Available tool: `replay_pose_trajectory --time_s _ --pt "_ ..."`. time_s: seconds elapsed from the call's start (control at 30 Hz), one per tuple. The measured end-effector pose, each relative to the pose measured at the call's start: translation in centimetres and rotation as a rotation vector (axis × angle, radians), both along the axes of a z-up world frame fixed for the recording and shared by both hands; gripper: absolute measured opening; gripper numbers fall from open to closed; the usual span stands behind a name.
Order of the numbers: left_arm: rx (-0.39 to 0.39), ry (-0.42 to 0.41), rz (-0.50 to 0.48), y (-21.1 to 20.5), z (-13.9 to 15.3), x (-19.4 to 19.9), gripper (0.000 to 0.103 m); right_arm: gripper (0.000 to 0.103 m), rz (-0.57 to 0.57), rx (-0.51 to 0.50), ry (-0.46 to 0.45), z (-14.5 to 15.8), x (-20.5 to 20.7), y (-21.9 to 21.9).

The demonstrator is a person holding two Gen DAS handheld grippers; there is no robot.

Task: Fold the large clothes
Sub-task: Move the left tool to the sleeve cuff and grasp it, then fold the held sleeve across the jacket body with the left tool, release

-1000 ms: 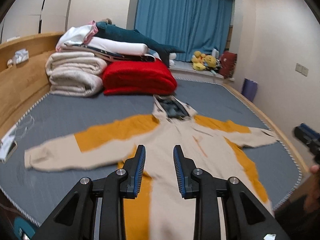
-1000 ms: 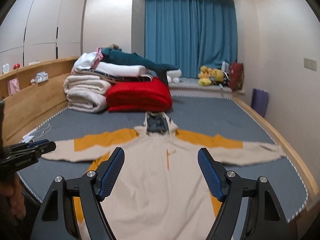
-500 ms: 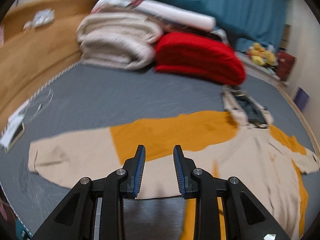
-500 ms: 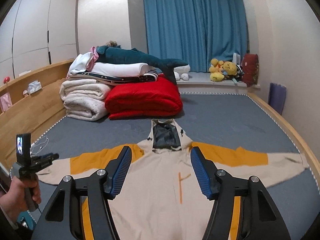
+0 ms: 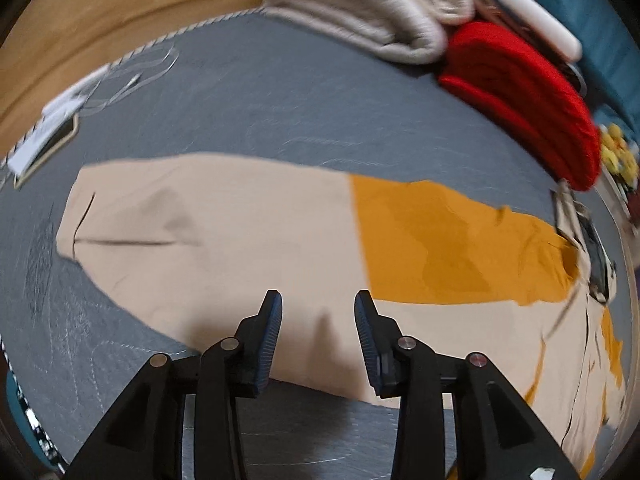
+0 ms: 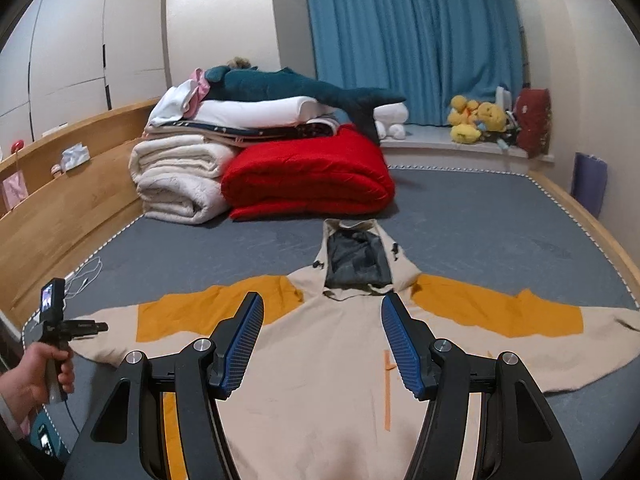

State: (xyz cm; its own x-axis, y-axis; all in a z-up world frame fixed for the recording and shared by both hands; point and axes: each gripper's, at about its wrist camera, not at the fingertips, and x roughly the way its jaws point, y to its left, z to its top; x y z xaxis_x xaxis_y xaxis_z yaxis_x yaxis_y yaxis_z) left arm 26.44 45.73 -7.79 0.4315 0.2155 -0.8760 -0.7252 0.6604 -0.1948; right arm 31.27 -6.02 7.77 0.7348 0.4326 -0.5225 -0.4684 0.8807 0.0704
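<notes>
Two claws hang over a beige-and-orange hooded jacket [image 6: 320,360] spread flat on the grey bed [image 6: 480,220]. Below the left claw [image 5: 318,308] lies the jacket's beige sleeve [image 5: 208,232]; its jaws have just been opening and stand narrowly apart, nothing between them. Ahead of the right claw [image 6: 322,312], gaping wide and empty, lies the hood [image 6: 356,256].

the right gripper [image 6: 322,334] hangs with jaws apart, nothing between them, above a beige and orange hoodie [image 6: 320,380] spread flat on the grey bed [image 6: 480,220] (hood toward the red quilt [image 6: 308,176]). at far left a hand [image 6: 38,374] holds the left gripper [image 6: 102,326] near the sleeve's end.
</notes>
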Motion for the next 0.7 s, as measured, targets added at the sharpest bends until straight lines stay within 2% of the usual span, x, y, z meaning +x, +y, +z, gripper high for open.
replay_pose_trajectory --time_s 0.03,0.07,0.1,0.13,0.23,0.43,0.57,0.63,0.7 --pt "-0.030 0.002 0.020 0.9 -0.4 -0.5 0.039 0.072 0.015 0.001 0.010 -0.2 0.3 0.2" --pt "-0.049 0.003 0.034 1.6 -0.7 -0.8 0.045 0.083 0.040 0.007 0.023 -0.4 0.5 0.4" --pt "-0.065 0.007 0.052 2.4 -0.9 -1.1 0.054 0.086 0.064 0.007 0.030 -0.6 0.7 0.7" --pt "-0.077 0.013 0.076 3.2 -1.2 -1.5 0.056 0.089 0.078 -0.015 0.031 -0.9 0.7 1.1" --pt "-0.098 0.028 0.140 5.4 -2.1 -2.7 0.057 0.089 0.103 -0.067 0.022 -1.6 0.3 2.1" --pt "-0.106 0.129 0.236 7.7 -4.5 -4.6 0.057 0.089 0.101 -0.102 0.029 -2.6 0.4 2.9" --pt "-0.113 0.145 0.327 9.1 -5.4 -6.5 0.057 0.089 0.077 -0.112 0.051 -3.1 1.0 3.3" --pt "-0.154 0.126 0.390 9.9 -5.8 -7.6 0.057 0.089 0.060 -0.150 0.083 -3.7 1.6 3.7" --pt "-0.197 0.097 0.437 10.4 -6.2 -8.5 0.055 0.081 0.066 -0.155 0.114 -4.1 1.9 3.9"
